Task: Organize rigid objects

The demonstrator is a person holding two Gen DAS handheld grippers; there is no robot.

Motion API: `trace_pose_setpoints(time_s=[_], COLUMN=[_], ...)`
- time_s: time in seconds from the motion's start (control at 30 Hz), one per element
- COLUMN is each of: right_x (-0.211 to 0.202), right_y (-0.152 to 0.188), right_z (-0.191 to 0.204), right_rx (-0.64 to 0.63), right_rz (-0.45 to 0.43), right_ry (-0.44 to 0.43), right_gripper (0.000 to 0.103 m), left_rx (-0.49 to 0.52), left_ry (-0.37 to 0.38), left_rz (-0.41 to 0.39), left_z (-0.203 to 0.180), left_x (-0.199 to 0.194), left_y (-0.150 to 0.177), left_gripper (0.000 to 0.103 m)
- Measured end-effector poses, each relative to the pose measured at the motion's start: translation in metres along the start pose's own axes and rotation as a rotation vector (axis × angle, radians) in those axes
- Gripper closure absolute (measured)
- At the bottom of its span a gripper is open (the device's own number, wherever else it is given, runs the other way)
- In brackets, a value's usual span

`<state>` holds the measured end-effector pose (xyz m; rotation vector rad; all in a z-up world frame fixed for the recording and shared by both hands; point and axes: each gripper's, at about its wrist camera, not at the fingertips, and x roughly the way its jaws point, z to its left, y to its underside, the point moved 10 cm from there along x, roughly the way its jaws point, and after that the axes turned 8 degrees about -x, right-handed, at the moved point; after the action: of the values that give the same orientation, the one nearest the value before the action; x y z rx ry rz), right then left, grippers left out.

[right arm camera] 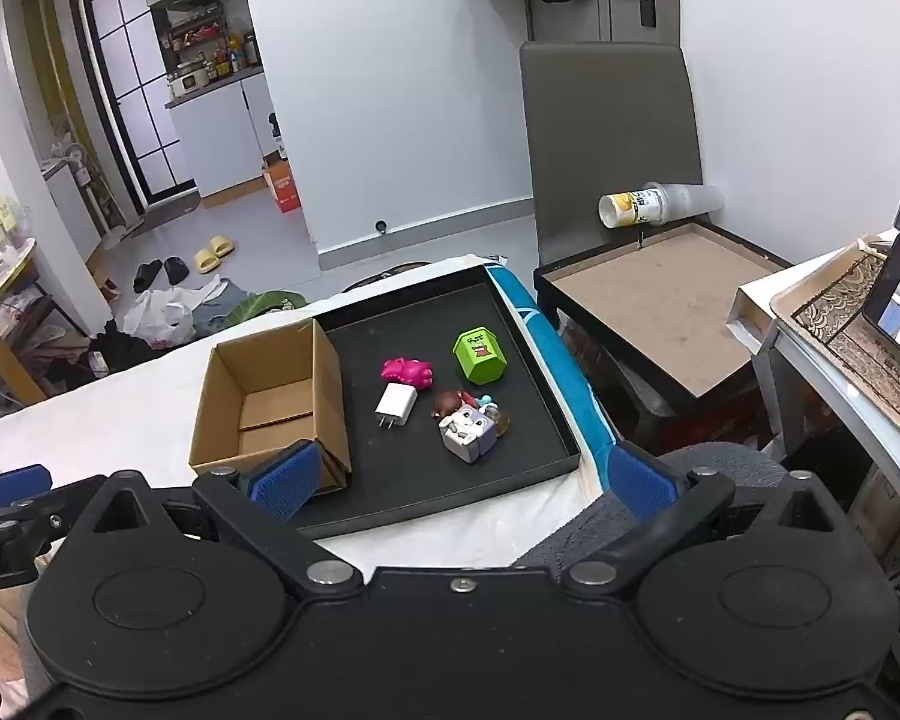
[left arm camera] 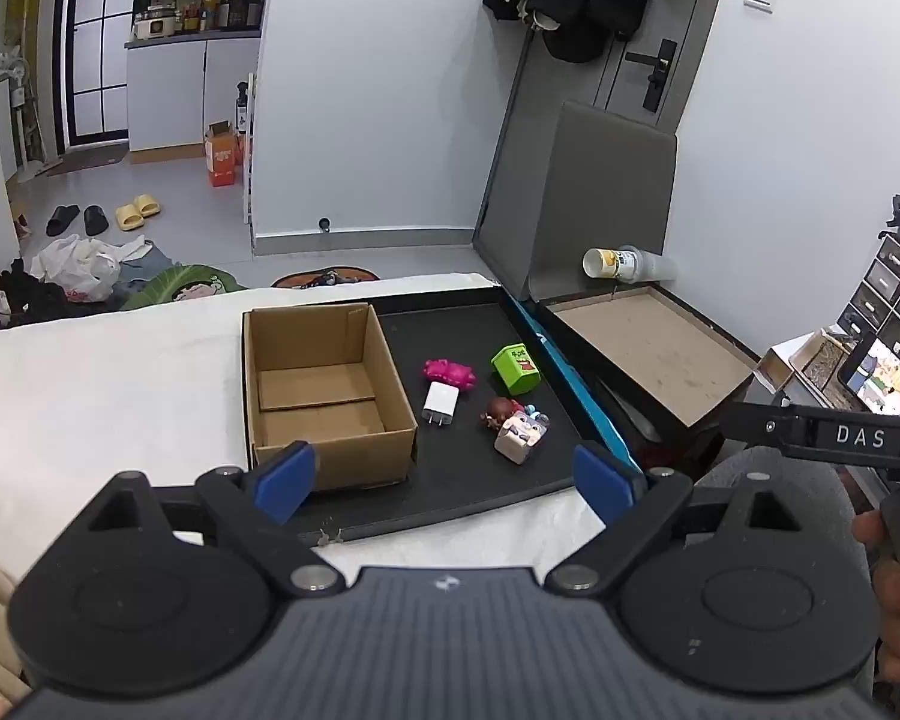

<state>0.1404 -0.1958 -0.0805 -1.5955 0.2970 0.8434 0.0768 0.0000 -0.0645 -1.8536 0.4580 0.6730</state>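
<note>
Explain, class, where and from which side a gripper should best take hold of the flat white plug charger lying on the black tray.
Probably grip the flat white plug charger across its two long side edges, coming down from above. It lies flat on the black tray, prongs toward the camera, so the broad face offers no purchase. The pink toy touches its far end, so closing along its length looks crowded.

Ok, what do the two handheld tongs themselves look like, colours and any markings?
Both tongs, left and right, are matte black with round pivot discs, silver rivets and blue ribbed pads on the fingers. The left body is ribbed grey-blue with a small logo. The right one's side reads "DAS" in white.
</note>
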Motion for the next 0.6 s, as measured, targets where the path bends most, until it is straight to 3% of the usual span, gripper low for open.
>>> trace_pose_setpoints(time_s=[0.6], right_x=[-0.003], right_y=[-0.002], right_z=[0.003], right_rx=[-0.037], right_rz=[-0.003], right_ry=[-0.006], right_gripper=[0.000], left_rx=[-0.007], left_ry=[0.005], left_rz=[0.013], left_z=[0.000], left_x=[0.005], left_y=[0.006], left_gripper=[0.011])
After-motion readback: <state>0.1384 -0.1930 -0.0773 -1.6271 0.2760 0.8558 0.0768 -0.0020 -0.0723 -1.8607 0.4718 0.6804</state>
